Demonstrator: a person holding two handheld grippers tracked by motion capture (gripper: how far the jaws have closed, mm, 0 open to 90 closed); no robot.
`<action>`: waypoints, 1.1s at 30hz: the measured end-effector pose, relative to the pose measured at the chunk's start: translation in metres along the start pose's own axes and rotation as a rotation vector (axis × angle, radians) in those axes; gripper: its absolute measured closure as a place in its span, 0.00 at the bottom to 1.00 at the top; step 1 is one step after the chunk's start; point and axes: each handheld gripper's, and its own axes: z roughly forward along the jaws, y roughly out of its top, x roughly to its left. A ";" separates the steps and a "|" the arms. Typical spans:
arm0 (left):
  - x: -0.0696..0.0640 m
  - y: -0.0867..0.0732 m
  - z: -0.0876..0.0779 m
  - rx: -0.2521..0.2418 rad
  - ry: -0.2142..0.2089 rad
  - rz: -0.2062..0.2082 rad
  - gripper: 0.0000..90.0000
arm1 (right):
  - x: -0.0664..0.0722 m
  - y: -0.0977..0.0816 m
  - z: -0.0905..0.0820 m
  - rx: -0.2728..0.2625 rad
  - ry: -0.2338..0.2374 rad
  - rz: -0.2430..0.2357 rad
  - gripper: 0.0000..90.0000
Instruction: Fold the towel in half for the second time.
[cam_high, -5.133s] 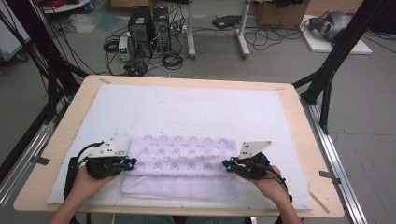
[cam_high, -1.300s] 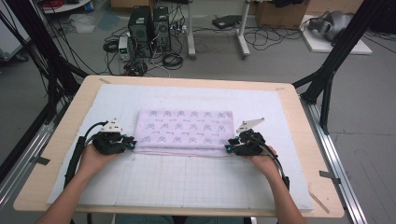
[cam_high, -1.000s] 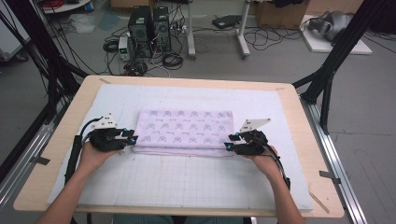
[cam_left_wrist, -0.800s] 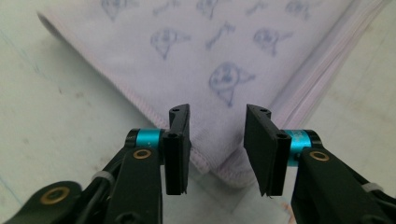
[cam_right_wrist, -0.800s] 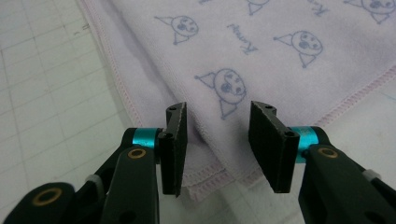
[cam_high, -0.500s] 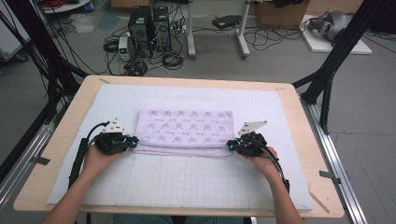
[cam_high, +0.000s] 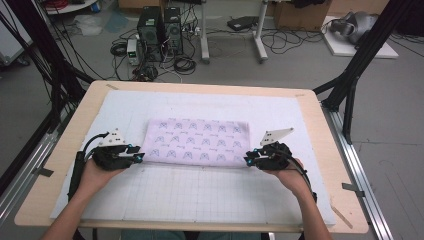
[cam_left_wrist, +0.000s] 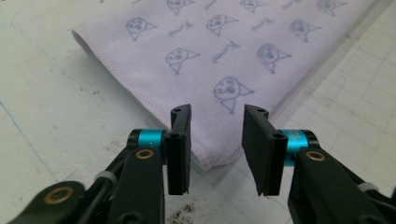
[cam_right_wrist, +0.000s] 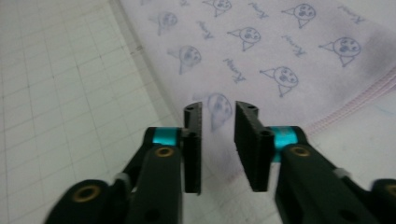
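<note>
From the high view, I saw the folded lilac cloth with small printed cartoon faces (cam_high: 196, 142) lying flat across the middle of the white gridded mat (cam_high: 200, 195) on the pale wooden worktop (cam_high: 325, 125). My left hand-held gripper (cam_high: 138, 157) sat just beside the cloth's near left corner and my right hand-held gripper (cam_high: 248, 160) just beside its near right corner.

In the left gripper view, the jaws stood partly apart, having just been opening, with nothing pressed between them; the stitched corner of the cloth (cam_left_wrist: 210, 158) lay flat on the mat below the gap.

In the right gripper view, the jaws stood narrowly apart, likewise just opened, and the cloth's printed surface (cam_right_wrist: 261, 60) lay under and beyond them, ungripped.

I judged the cloth light, soft and limp, likely to sag and drag across the mat rather than hold shape. The doubled, stitched corners looked like the best places to pinch, catching every layer so none slipped free.
</note>
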 end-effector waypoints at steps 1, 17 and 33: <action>0.000 0.001 0.001 -0.009 0.003 -0.006 0.69 | -0.001 0.000 0.001 -0.021 0.006 0.009 0.75; -0.002 -0.012 0.023 0.004 -0.013 -0.032 0.69 | -0.005 -0.011 0.029 -0.023 -0.063 0.042 0.63; -0.012 -0.006 -0.002 -0.103 -0.009 -0.070 0.43 | 0.015 0.002 0.016 -0.152 -0.088 0.061 0.30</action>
